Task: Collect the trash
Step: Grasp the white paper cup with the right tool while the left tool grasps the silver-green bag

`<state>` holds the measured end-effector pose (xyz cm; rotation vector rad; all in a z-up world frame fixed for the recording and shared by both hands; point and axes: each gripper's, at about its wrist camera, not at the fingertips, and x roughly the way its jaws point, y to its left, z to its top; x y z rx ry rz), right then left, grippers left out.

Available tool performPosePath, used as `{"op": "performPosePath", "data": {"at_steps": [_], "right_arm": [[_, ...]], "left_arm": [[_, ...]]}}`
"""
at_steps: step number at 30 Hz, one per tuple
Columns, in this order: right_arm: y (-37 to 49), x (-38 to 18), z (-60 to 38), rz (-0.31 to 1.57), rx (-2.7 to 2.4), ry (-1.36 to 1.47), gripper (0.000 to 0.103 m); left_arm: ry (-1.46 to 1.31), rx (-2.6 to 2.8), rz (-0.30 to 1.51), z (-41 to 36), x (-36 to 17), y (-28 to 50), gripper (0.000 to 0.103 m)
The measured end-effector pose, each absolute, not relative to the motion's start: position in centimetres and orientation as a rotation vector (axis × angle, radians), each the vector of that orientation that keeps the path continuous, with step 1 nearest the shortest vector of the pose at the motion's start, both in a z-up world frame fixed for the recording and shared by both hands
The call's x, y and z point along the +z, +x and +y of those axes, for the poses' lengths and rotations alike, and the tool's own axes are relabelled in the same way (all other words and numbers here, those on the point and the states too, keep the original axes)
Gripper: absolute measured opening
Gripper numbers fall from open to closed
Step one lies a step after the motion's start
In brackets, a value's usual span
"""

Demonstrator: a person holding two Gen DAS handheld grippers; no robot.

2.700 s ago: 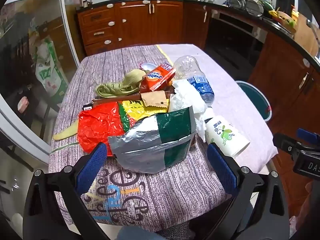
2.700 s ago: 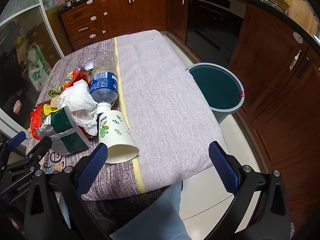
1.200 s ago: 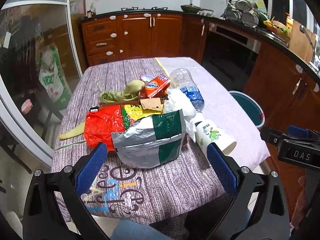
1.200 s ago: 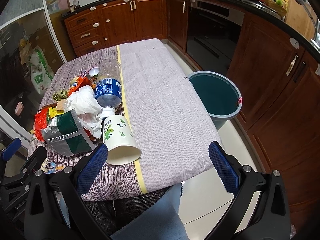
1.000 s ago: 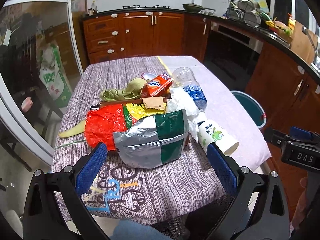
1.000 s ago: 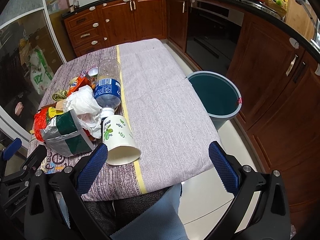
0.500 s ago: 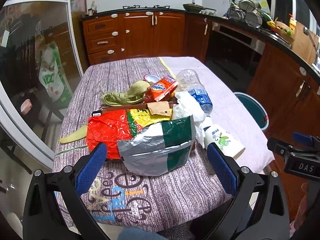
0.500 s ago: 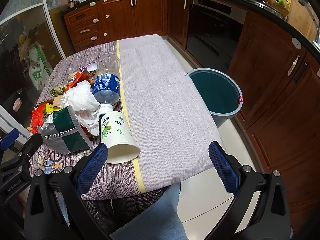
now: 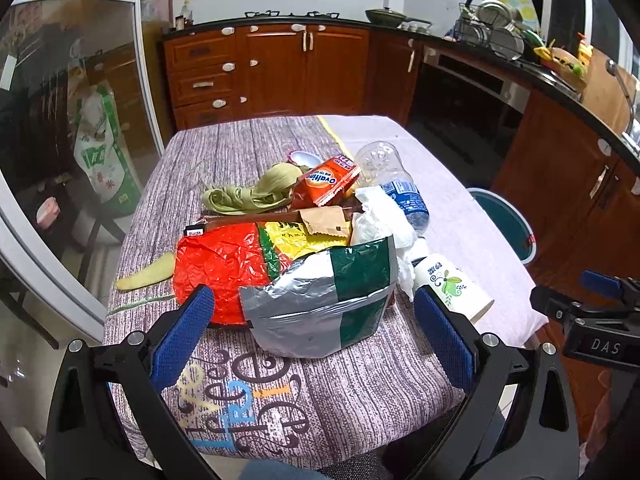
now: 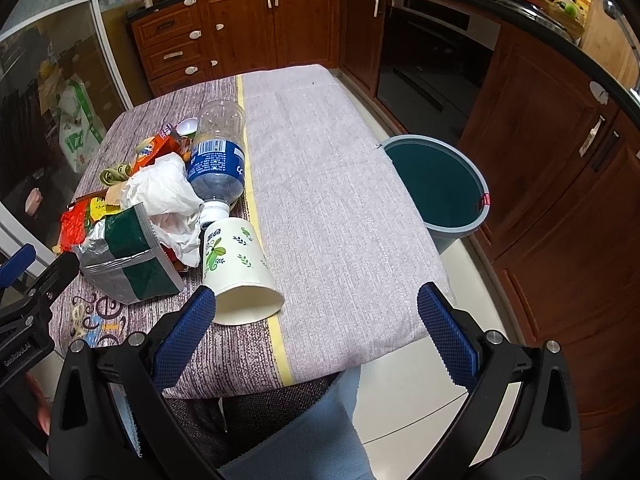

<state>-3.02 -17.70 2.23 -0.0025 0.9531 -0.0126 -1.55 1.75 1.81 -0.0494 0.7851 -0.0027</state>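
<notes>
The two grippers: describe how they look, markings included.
Both are black plastic frames with visible silver screws. The left gripper and right gripper each carry two fingers faced with blue textured pads. Seen from the left wrist view, the right gripper's side reads "DAS"; the left one's side reads "GenRobot.AI".
</notes>
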Motion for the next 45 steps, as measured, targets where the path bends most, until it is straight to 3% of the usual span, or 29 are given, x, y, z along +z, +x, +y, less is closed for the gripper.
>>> {"op": "performPosePath", "data": {"at_steps": [15, 30, 32, 33, 34, 39, 45], "right_arm": [[-1.7, 1.0, -16.0, 0.965, 0.128, -0.050, 0.097], [2.0, -5.2, -12.7, 1.119, 0.260, -0.092, 0.097], [1.9, -5.7, -12.8, 1.131, 0.279, -0.061, 0.084], [1.7, -5.8, -12.9, 1.135, 0.285, -0.054, 0.068], [1.6, -6.1, -13.1, 1.153, 0.293, -0.038, 0.064], [0.7, -5.7, -14.6, 1.144, 0.307, 0.041, 0.055], [0.2, -6.2, -15.7, 1.160, 0.311, 0.083, 0.055]], "left_arm": [[-0.052, -0.044, 0.823, 5.1, -0.7, 0.0, 0.099], [-0.023, -0.131, 0.874, 6.4, -3.3, 0.2, 0.099], [-0.022, -0.128, 0.897, 6.2, -4.0, 0.6, 0.099], [-0.026, -0.129, 0.905, 6.2, -4.1, 0.8, 0.099], [-0.036, -0.135, 0.915, 6.2, -4.5, 0.8, 0.099], [-0.057, -0.143, 0.930, 5.8, -5.2, 1.1, 0.099], [-0.065, -0.170, 0.932, 4.2, -5.9, 1.1, 0.095]]}}
